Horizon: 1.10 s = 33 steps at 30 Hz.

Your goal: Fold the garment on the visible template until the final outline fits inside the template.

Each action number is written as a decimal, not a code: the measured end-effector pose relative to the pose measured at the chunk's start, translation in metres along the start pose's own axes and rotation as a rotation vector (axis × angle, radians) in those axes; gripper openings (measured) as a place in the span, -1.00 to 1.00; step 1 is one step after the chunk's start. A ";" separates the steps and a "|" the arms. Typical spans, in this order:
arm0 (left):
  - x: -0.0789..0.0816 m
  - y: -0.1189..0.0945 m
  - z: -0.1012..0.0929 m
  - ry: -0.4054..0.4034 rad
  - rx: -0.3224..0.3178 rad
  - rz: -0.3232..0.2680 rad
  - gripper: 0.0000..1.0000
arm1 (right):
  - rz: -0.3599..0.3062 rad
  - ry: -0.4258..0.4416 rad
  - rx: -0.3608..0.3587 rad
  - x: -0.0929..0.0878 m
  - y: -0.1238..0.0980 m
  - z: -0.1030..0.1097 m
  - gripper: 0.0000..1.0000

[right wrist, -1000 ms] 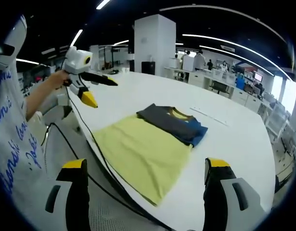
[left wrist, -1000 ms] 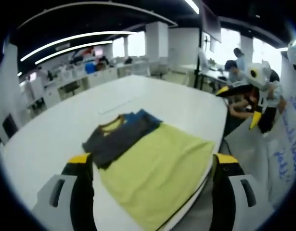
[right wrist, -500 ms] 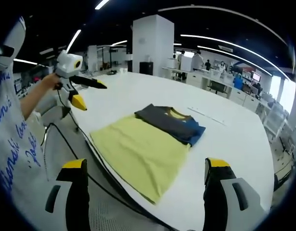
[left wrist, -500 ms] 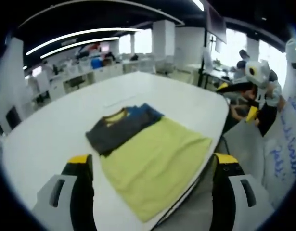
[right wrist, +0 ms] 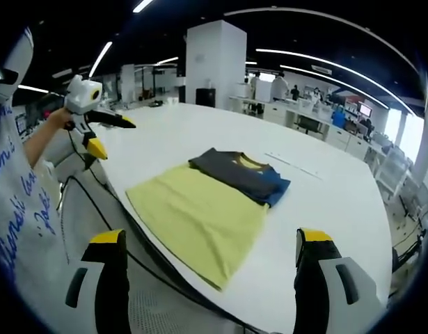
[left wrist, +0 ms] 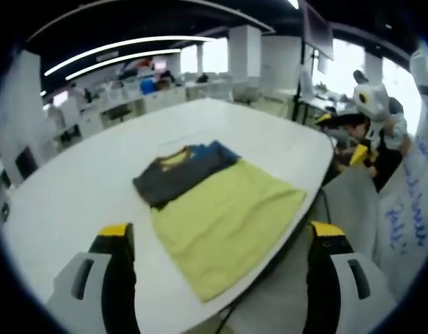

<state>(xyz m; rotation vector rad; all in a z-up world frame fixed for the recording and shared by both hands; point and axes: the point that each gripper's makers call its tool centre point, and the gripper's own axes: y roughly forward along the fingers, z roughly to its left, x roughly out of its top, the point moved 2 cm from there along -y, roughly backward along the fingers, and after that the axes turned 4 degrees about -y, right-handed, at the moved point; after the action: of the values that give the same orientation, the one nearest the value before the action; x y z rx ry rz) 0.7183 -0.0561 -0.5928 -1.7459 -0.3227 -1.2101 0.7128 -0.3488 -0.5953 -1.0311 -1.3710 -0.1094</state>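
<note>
Surroundings: an open office hall with ceiling light strips (left wrist: 123, 49), a white pillar (right wrist: 214, 62) and rows of desks (right wrist: 318, 122) behind the white counter (left wrist: 67, 188). People stand in the background; no detail is legible. A dark cable (right wrist: 95, 202) hangs along the near counter edge. Nothing lies on or against the garment.

Task item: the garment (left wrist: 224, 209), yellow-green body with a dark grey and blue upper part, lies flat near the counter edge (right wrist: 200, 209). No template outline can be made out.

Tongs: left tongs (left wrist: 217, 240) and right tongs (right wrist: 210, 240) are both raised clear of the counter, jaws wide apart, holding nothing. In the right gripper view the left tongs (right wrist: 95, 132) are carried in a hand (right wrist: 60, 120) well off to the side; in the left gripper view the right tongs (left wrist: 353, 136) are likewise held off the counter.
</note>
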 end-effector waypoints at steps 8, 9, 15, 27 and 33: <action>0.001 -0.008 -0.009 0.013 -0.011 -0.006 0.99 | 0.001 0.010 -0.004 -0.001 -0.001 0.002 1.00; 0.001 -0.009 -0.009 0.016 -0.010 -0.006 0.99 | 0.003 0.009 -0.005 -0.002 -0.001 0.002 1.00; 0.002 -0.008 -0.004 -0.004 -0.002 -0.020 0.99 | 0.006 0.011 -0.011 -0.003 -0.001 0.000 1.00; -0.001 -0.006 -0.003 -0.013 -0.001 -0.016 0.98 | 0.004 0.007 -0.003 -0.002 0.003 -0.001 1.00; 0.000 -0.006 -0.003 -0.009 -0.002 -0.019 0.97 | 0.006 0.004 0.002 -0.001 0.006 -0.002 1.00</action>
<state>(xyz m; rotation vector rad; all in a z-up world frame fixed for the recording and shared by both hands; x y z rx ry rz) 0.7126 -0.0550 -0.5895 -1.7542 -0.3443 -1.2166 0.7176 -0.3476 -0.5992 -1.0332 -1.3638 -0.1056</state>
